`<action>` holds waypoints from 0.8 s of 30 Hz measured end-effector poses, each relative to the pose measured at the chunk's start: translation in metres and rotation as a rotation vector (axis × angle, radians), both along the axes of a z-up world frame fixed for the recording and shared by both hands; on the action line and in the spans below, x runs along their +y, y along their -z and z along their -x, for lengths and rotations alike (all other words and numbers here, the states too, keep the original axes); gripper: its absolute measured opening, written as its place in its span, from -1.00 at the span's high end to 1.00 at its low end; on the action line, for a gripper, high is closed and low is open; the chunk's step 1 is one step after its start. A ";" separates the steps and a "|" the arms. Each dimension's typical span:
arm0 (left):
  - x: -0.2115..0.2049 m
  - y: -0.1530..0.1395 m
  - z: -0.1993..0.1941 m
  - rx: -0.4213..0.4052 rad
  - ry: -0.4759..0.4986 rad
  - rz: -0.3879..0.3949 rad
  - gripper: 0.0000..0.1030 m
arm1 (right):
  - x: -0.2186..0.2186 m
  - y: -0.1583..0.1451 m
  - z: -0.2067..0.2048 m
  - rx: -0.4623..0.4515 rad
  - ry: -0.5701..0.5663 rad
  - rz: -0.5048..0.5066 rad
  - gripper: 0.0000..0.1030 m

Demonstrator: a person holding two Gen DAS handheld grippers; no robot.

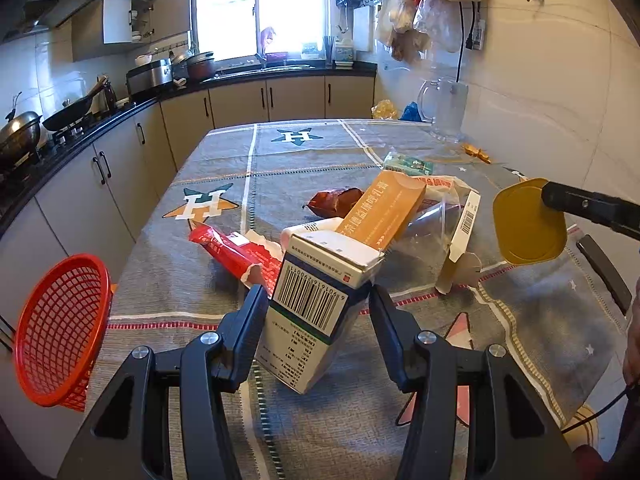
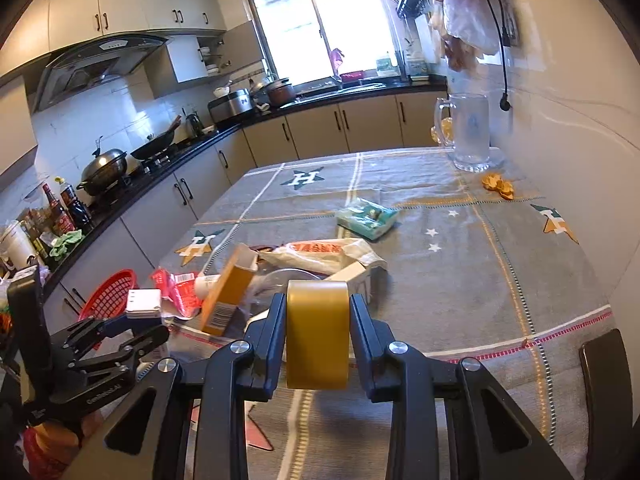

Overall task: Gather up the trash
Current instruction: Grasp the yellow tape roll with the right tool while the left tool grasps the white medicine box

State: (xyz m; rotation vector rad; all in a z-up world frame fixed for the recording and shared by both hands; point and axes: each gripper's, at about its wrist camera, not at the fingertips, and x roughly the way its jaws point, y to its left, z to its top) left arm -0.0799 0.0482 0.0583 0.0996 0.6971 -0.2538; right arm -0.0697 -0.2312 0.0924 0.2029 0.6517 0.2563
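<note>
With the left gripper [image 1: 318, 294] clamping a box [image 1: 308, 308] and the right gripper [image 2: 318, 322] a lid [image 2: 317, 334], either could slip before reaching the basket [image 1: 60, 332].

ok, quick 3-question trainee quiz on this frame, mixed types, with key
1. True or false: the left gripper holds a white barcode box.
2. What does the right gripper grip? A) glass mug B) yellow lid C) red wrapper
3. Fill in: the red basket sits at the table's ____ edge, seen from the left wrist.

Key: 1 true; 2 B; 3 left.
</note>
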 end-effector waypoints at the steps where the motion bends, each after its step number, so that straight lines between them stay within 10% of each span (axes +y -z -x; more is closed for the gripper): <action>1: 0.000 0.000 0.000 -0.002 -0.002 -0.002 0.00 | 0.000 -0.001 0.001 -0.003 -0.003 -0.003 0.36; 24: 0.002 -0.004 0.005 -0.019 -0.018 -0.030 0.00 | 0.024 -0.006 0.000 0.007 -0.105 -0.042 0.36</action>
